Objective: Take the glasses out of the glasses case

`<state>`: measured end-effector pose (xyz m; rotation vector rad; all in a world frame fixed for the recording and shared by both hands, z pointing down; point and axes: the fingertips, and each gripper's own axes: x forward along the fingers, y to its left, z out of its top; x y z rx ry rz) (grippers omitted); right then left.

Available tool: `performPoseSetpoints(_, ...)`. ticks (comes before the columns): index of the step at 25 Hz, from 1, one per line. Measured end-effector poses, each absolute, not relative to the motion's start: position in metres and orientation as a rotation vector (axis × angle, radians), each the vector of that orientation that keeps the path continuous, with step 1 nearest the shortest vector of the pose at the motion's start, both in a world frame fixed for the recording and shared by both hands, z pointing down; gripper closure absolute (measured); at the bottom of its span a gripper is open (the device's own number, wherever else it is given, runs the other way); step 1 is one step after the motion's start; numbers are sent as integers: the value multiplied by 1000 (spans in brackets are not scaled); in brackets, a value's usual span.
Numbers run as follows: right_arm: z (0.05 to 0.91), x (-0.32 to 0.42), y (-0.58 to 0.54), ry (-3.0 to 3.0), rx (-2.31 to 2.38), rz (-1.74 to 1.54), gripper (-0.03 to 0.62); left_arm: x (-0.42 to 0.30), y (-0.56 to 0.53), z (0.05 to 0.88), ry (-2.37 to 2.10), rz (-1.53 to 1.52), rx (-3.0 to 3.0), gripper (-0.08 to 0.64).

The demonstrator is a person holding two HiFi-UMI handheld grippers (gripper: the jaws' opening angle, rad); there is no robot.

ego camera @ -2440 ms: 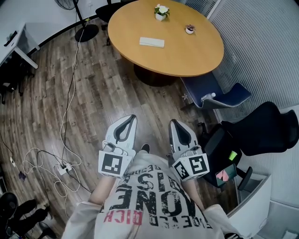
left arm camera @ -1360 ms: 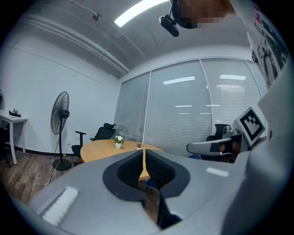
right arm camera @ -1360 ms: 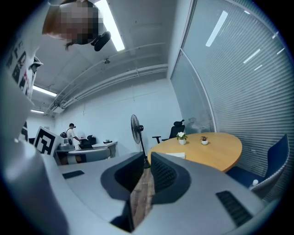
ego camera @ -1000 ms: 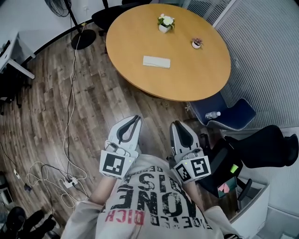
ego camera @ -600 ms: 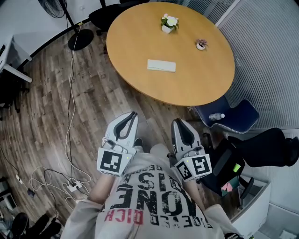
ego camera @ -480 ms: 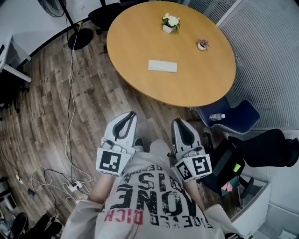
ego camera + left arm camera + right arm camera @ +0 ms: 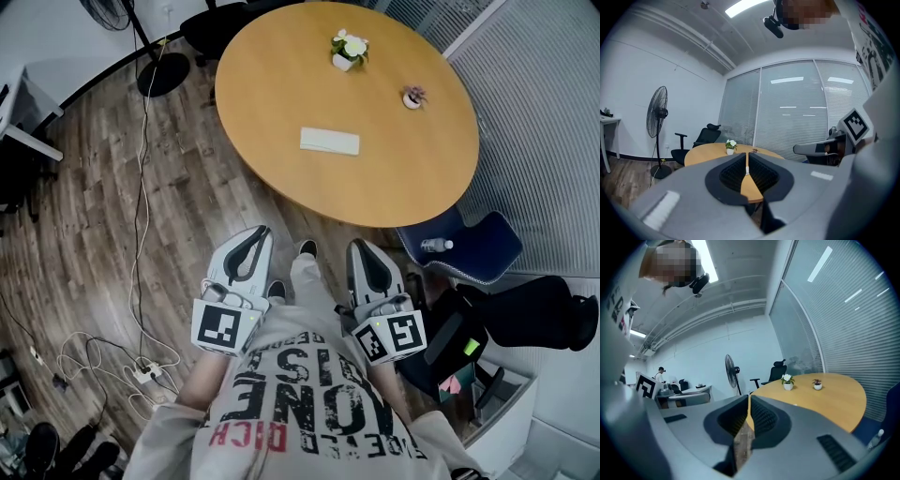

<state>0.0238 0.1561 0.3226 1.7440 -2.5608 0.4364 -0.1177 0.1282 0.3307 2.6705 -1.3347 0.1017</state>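
A flat white glasses case (image 7: 329, 141) lies shut on the round wooden table (image 7: 281, 84), a little left of its middle. I hold both grippers low in front of my body, well short of the table's near edge. My left gripper (image 7: 258, 232) is shut with nothing in it, and its jaws (image 7: 746, 155) meet on a thin line. My right gripper (image 7: 357, 246) is shut and empty too, and its pads (image 7: 749, 400) touch. Both point toward the table (image 7: 825, 397). The glasses are not visible.
A white pot of flowers (image 7: 349, 49) and a small potted plant (image 7: 412, 97) stand at the table's far side. A blue chair (image 7: 469, 251) with a bottle and a black chair (image 7: 530, 314) stand at the right. Cables (image 7: 103, 361) trail across the floor at the left; a fan (image 7: 656, 117) stands beyond.
I have walked toward the table, so it and the case sit lower and nearer in the head view. Both grippers stayed shut and side by side.
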Motion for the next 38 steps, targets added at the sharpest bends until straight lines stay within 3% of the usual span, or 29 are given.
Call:
performPoseSetpoints(22,330,129,16,-2600,1634,443,572,-39,4,326,-1513,77,2576,545)
performPoseSetpoints(38,346,149,-11,-2527,1676,495,572,-38,-32,338,-1515,118,2553,545)
